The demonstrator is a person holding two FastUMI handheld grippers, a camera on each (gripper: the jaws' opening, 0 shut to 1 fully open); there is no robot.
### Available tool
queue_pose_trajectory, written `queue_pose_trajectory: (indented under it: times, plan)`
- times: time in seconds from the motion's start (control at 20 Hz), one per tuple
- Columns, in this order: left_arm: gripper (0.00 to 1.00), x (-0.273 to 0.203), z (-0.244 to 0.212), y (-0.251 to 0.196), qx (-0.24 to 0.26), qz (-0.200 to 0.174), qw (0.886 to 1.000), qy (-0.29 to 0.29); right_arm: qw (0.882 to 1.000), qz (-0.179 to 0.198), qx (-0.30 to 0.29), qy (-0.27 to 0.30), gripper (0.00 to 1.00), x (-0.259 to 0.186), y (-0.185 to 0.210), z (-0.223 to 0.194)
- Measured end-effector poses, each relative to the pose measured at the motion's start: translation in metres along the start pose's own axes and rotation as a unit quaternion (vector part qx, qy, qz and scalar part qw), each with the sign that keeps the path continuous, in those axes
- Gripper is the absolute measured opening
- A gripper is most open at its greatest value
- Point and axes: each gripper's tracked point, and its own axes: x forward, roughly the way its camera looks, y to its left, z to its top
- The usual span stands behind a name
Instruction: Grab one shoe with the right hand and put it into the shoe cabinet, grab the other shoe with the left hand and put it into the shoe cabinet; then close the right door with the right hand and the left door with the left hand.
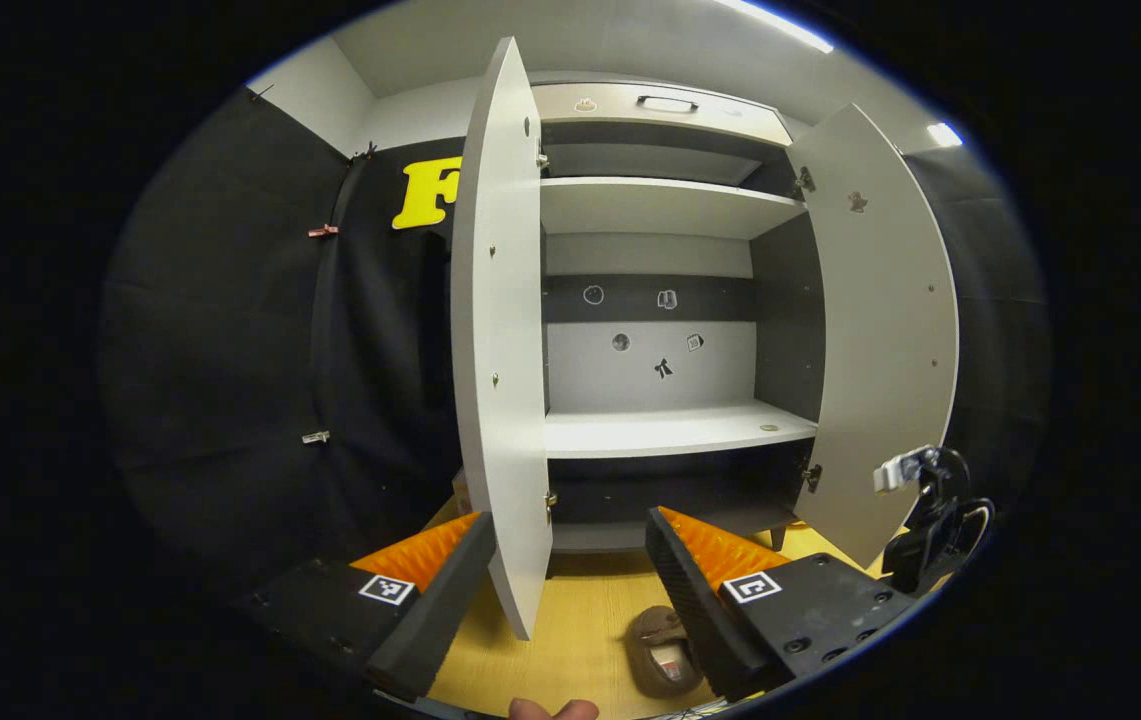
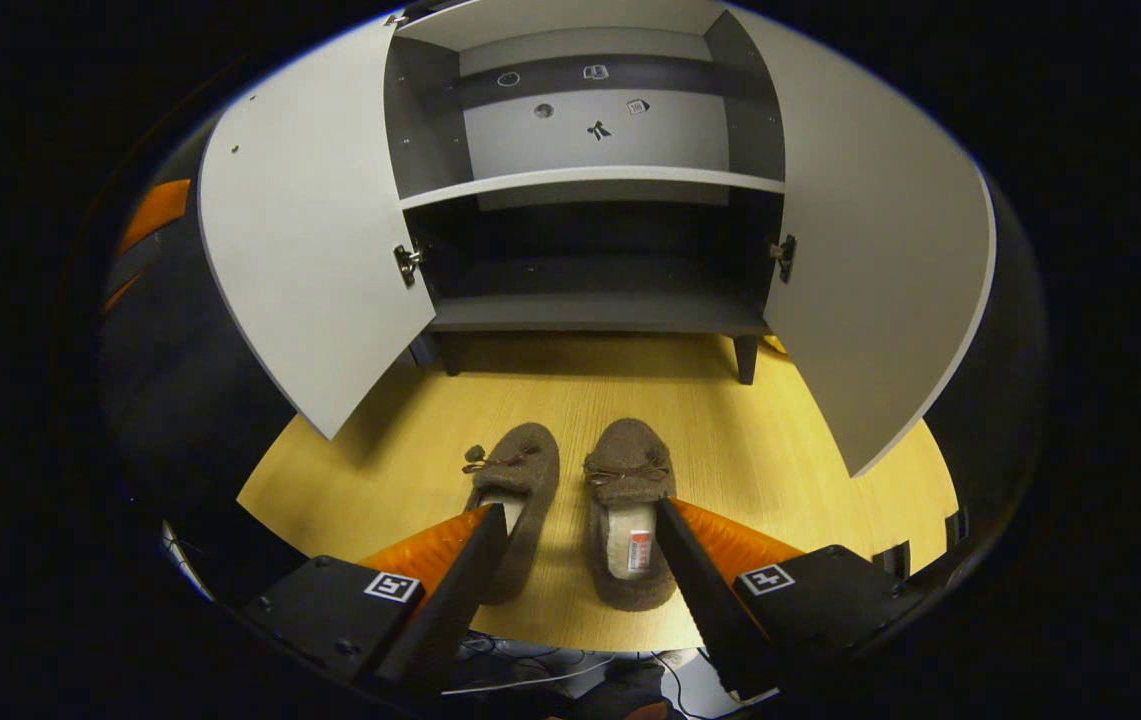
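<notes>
Above the two shoes [image 2: 570, 510], right gripper [image 2: 580, 560] hovers, jaws apart.

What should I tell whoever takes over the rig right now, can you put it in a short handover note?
Left gripper: open, holding nothing, raised facing the shoe cabinet.
Right gripper: open, holding nothing, low over the two shoes.
Left shoe and right shoe sit side by side on the floor before the cabinet.
Left door and right door are wide open.
Done: nothing.
Left: shelve both shoes, close both doors.
</notes>
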Motion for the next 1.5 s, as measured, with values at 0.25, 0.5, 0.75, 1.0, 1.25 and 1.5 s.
queue_pose_trajectory:
  times: [0.25, 0.5, 0.75, 1.0, 1.25, 1.5]
  plan:
    - [0.96, -0.001, -0.002, 0.008, 0.013, 0.006, 1.0, -0.001, 0.999, -0.008, 0.025, 0.041, 0.98, 0.042, -0.007, -0.028]
    - [0.96, 0.001, -0.009, 0.01, 0.02, 0.011, 1.0, 0.009, 0.998, -0.007, 0.028, 0.063, 0.93, 0.087, -0.009, -0.046]
    - [0.96, 0.005, -0.017, 0.006, 0.022, 0.013, 0.999, 0.019, 0.996, -0.027, 0.047, 0.068, 0.75, 0.129, -0.017, -0.052]
    - [0.94, 0.008, -0.023, 0.006, 0.024, 0.02, 0.999, 0.028, 0.996, -0.039, 0.059, 0.052, 0.55, 0.155, -0.02, -0.045]
    - [0.95, 0.011, -0.026, 0.008, 0.022, 0.026, 0.999, 0.032, 0.996, -0.026, 0.069, 0.043, 0.06, 0.155, -0.026, -0.042]
    - [0.94, 0.017, -0.026, 0.0, 0.018, 0.018, 0.999, 0.03, 0.995, -0.005, 0.094, 0.018, 0.06, 0.12, -0.031, -0.006]
